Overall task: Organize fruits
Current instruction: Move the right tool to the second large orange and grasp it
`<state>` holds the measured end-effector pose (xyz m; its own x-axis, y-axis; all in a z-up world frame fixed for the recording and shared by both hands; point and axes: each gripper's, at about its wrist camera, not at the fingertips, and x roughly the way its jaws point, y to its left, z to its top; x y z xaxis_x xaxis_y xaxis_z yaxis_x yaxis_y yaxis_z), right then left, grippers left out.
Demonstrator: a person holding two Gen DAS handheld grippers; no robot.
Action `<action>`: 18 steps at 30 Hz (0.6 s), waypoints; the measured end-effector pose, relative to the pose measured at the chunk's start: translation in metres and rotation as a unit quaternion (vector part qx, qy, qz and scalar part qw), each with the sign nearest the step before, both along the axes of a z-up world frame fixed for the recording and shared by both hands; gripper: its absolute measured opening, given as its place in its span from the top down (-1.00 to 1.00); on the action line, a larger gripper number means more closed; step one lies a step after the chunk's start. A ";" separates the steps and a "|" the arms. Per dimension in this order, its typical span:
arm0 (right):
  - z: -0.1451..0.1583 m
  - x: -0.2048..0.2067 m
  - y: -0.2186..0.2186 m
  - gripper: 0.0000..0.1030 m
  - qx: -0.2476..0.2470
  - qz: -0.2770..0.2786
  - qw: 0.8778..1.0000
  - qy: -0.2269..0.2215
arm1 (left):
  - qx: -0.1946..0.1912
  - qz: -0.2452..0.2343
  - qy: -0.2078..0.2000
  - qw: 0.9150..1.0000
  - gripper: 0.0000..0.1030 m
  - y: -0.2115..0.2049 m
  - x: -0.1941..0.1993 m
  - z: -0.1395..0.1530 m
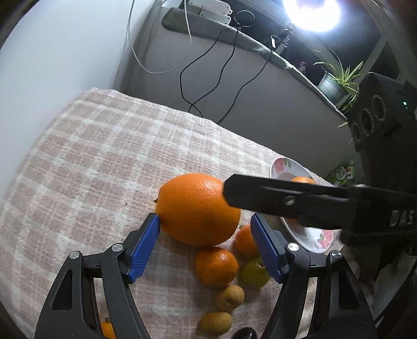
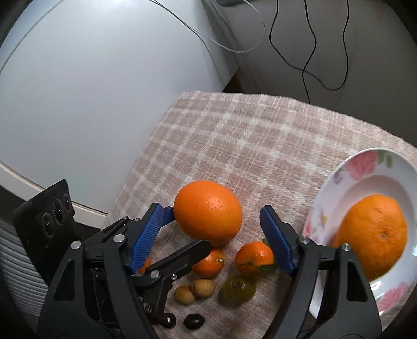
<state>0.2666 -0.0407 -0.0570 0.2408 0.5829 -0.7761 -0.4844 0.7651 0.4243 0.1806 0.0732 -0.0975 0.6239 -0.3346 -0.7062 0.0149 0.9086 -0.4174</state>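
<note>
Checked cloth (image 1: pixel 91 156) below; behind — dangling cables (image 1: pixel 208 78), potted plant (image 1: pixel 336 80), bright lamp (image 1: pixel 311 13).

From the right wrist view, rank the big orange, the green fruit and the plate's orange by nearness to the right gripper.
1. Big orange: just beyond the right gripper, nearer its left finger.
2. Green fruit: below the fingertips, back between the fingers.
3. Plate's orange: outside the right finger, in the floral plate.

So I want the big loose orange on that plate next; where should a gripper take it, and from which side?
Grip the big orange across its widest middle, coming down from above and the near side. It lies bare on the checked cloth, but mandarins crowd its near edge, so a low approach would likely bump them. The right gripper already straddles it, jaws open.
</note>
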 end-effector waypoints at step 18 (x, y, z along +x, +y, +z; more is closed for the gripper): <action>-0.025 0.020 0.024 -0.39 -0.017 0.007 0.999 0.031 | -0.028 0.008 0.016 0.999 -0.41 0.008 0.008 -0.012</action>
<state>0.2869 -0.0171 -0.0819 0.1844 0.5588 -0.8085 -0.4684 0.7732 0.4275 0.1884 0.0815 -0.1091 0.6066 -0.3655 -0.7060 -0.0128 0.8835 -0.4683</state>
